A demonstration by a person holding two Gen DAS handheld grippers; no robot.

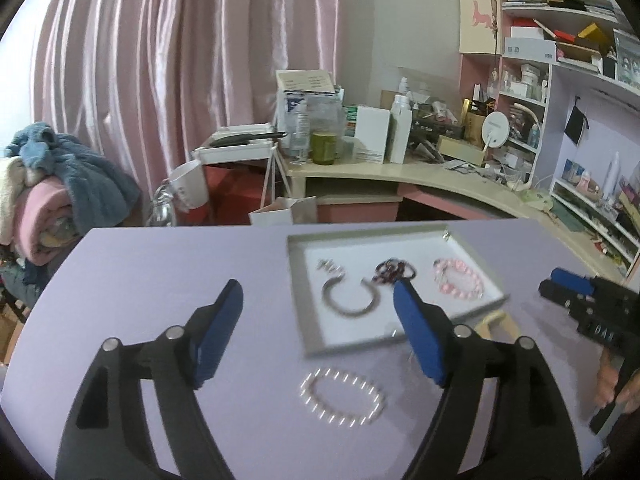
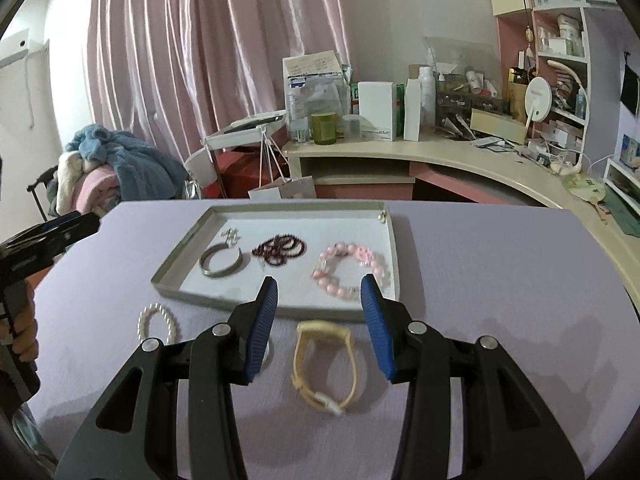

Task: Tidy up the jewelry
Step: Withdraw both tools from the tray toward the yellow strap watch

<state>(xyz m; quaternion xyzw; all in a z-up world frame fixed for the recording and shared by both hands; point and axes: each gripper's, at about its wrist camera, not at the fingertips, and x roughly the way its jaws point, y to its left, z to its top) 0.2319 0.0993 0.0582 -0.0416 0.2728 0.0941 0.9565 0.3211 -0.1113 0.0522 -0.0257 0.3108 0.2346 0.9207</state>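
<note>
Right claw (image 2: pixel 319 326) spread wide, empty, hovering over the cream watch (image 2: pixel 324 364) at the counter's near edge — looks lined up for a straddle grasp. The watch lies flat as a closed loop, long axis running near-to-far, clasp end nearest, face end toward the tray (image 2: pixel 176 264). Left claw (image 1: pixel 316 334) also apart and empty, hanging above the pearl bracelet (image 1: pixel 342 396), a flat ring just short of the tray's near rim. Both loose pieces sit just outside the tray, probably next to go in. Farther in — tray holds a silver bangle (image 2: pixel 220 262) with its open gap facing away, a dark bead strand (image 2: pixel 280 249) bunched mid-tray, a pink bead bracelet (image 2: pixel 350 270) toward the right wall, and small earrings (image 2: pixel 231 235) by the bangle. Purple counter (image 2: pixel 480 280) otherwise bare.
</note>
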